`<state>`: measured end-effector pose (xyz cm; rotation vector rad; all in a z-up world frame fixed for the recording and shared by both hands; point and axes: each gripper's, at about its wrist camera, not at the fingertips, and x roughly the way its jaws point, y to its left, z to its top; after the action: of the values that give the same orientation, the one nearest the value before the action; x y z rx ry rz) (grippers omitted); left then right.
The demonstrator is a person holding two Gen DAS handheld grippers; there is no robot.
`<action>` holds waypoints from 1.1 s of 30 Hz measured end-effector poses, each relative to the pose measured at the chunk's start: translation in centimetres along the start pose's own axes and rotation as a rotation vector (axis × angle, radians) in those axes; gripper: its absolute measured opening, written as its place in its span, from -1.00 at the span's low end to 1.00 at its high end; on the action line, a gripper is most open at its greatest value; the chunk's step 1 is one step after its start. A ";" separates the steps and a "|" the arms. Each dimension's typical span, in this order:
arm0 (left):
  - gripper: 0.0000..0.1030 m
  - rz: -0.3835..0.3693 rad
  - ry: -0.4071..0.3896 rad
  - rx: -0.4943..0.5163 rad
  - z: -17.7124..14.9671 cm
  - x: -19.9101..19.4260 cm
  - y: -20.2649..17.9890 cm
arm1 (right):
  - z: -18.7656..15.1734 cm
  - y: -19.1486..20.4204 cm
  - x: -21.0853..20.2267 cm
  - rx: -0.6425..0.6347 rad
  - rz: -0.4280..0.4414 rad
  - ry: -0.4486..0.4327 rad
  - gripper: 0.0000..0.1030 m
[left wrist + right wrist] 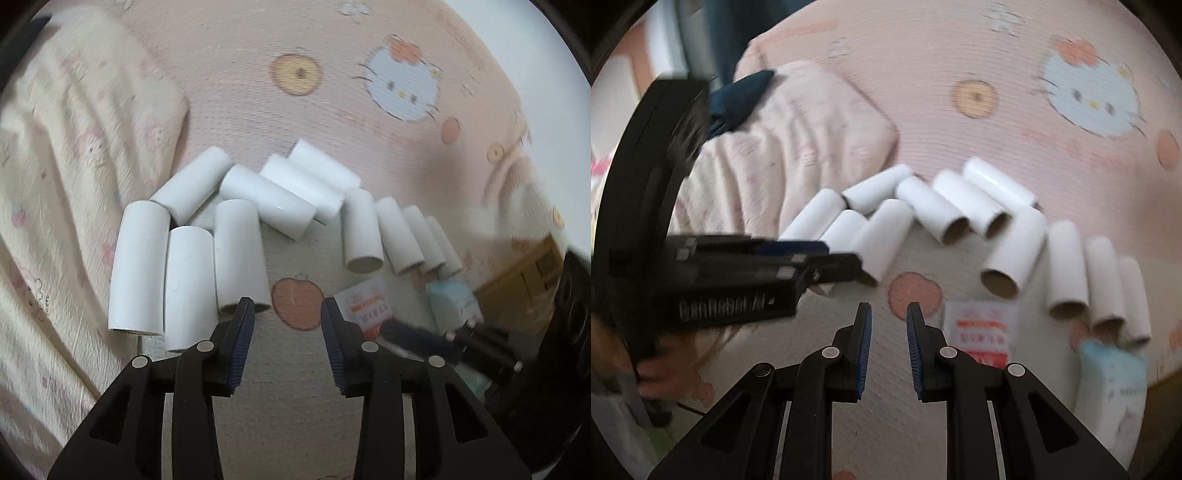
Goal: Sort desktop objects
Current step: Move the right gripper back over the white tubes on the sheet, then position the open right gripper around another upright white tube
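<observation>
Several white paper tubes [240,254] lie in a loose arc on a pink cartoon-print cloth [295,37]; the right wrist view shows the same tubes [1015,251] with their open ends. A red-and-white packet [365,306] [982,332] and a light blue packet [454,302] [1112,376] lie near the right end of the arc. My left gripper [287,302] hovers open just in front of the tubes, over an orange apple print, nothing between its pads. My right gripper [888,306] has its jaws drawn close together, empty, in front of the red-and-white packet. The left gripper [827,254] also shows blurred beside the leftmost tubes.
A folded cream blanket [74,147] [798,147] lies left of the tubes. A brown cardboard box [528,273] sits at the right edge. A dark blue cloth [738,99] lies behind the blanket. A hand [653,369] holds the left gripper at lower left.
</observation>
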<state>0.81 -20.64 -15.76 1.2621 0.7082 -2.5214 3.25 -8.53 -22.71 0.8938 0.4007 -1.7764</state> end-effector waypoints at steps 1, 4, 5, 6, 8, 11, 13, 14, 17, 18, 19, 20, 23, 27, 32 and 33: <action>-0.12 -0.002 0.013 -0.012 0.2 0.3 0.4 | 0.0 0.3 0.4 -0.020 -0.008 -0.004 -0.70; -0.10 0.027 0.052 -0.001 0.8 1.3 0.8 | -0.1 0.4 1.2 -0.018 -0.009 0.001 -0.70; -0.10 0.052 0.059 0.010 1.0 1.7 0.8 | -0.1 0.2 1.4 -0.007 0.000 0.003 -0.69; -0.10 0.064 0.069 0.018 1.3 2.1 0.9 | 0.0 -0.1 1.6 0.008 0.007 0.007 -0.69; -0.09 0.084 0.128 0.049 2.1 3.3 0.8 | -0.1 -0.9 2.1 0.049 0.015 0.019 -0.69; -0.09 0.105 0.145 0.079 3.2 4.0 0.5 | 0.0 -2.1 2.6 0.109 0.009 0.049 -0.69; -0.09 0.133 0.155 0.087 3.7 4.5 0.4 | 0.0 -2.9 2.9 0.148 0.004 0.065 -0.69; -0.09 0.147 0.169 0.083 3.8 4.9 0.5 | 0.0 -3.3 3.0 0.170 0.007 0.067 -0.69; -0.10 0.145 0.206 0.043 4.0 5.7 0.8 | 0.0 -4.3 3.0 0.221 0.024 0.063 -0.69; -0.10 0.147 0.213 0.032 4.1 5.8 0.9 | 0.1 -4.5 2.9 0.236 0.034 0.059 -0.69; -0.10 0.148 0.219 0.023 4.1 5.9 1.0 | 0.1 -4.8 2.9 0.259 0.054 0.054 -0.68; -0.10 0.155 0.226 0.022 4.1 6.1 0.9 | 0.1 -4.9 2.9 0.270 0.063 0.054 -0.65; -0.29 0.184 0.237 0.003 3.9 6.2 0.8 | 0.2 -5.4 3.1 0.324 0.102 0.054 -0.38; -0.32 0.136 0.244 0.003 3.3 5.7 0.7 | 0.0 -5.5 3.0 0.360 0.145 0.017 0.18; -0.47 0.033 0.245 0.004 1.8 4.9 0.2 | -0.2 -4.6 3.0 0.323 0.143 0.025 0.19; -0.47 0.017 0.249 0.010 1.5 4.8 0.0 | -0.3 -4.4 3.1 0.314 0.138 0.028 0.19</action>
<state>-3.13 -21.40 -18.87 1.5961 0.7333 -2.3810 -1.19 -8.73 -25.84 1.1383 0.0736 -1.7266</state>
